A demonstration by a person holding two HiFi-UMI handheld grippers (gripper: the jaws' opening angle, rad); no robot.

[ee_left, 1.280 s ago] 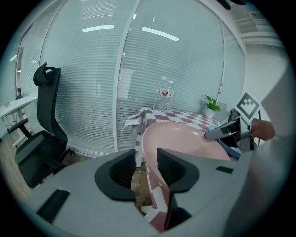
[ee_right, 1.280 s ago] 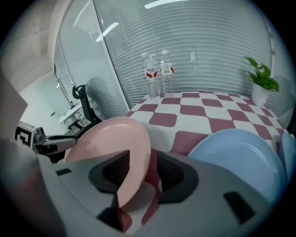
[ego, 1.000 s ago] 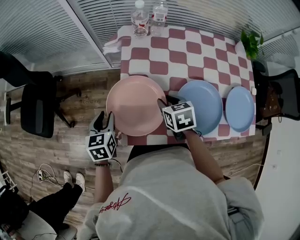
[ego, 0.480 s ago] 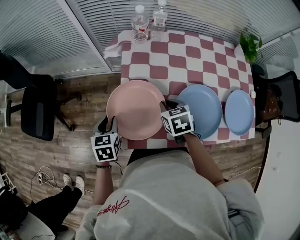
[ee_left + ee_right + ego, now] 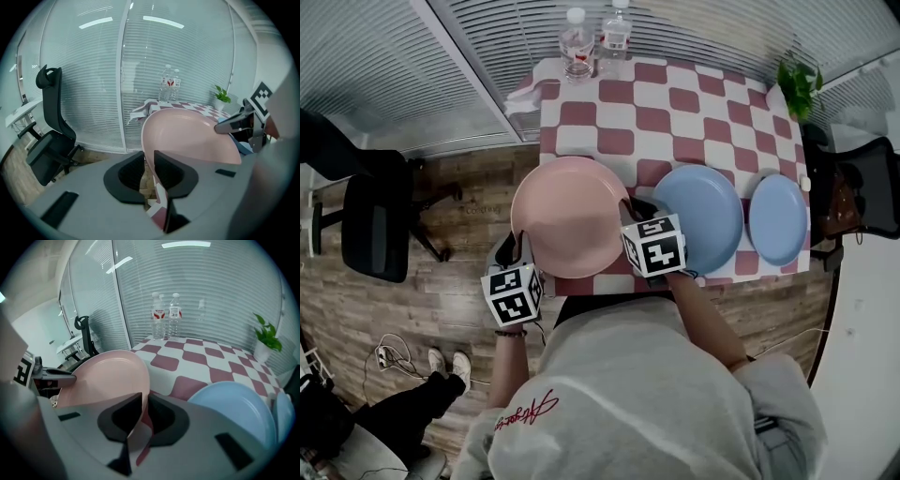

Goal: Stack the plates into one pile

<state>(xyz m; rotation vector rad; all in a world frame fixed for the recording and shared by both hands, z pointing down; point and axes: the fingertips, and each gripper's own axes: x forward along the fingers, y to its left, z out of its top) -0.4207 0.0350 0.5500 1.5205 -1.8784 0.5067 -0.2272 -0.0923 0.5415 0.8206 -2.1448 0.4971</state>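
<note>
Both left claw (image 5: 149, 161), right claw (image 5: 145, 402) just clamped on pink plate (image 5: 570, 217), head view hides pinch

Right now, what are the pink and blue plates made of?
The round pink plate looks like matte plastic: even colour, dull sheen, thin rim. The large round blue plate and small round blue plate look alike; ceramic stays possible.

2 water btls (image 5: 579, 45), plant (image 5: 800, 86) on chk'd cloth (image 5: 675, 103); office chair (image 5: 375, 225) nearby
</note>
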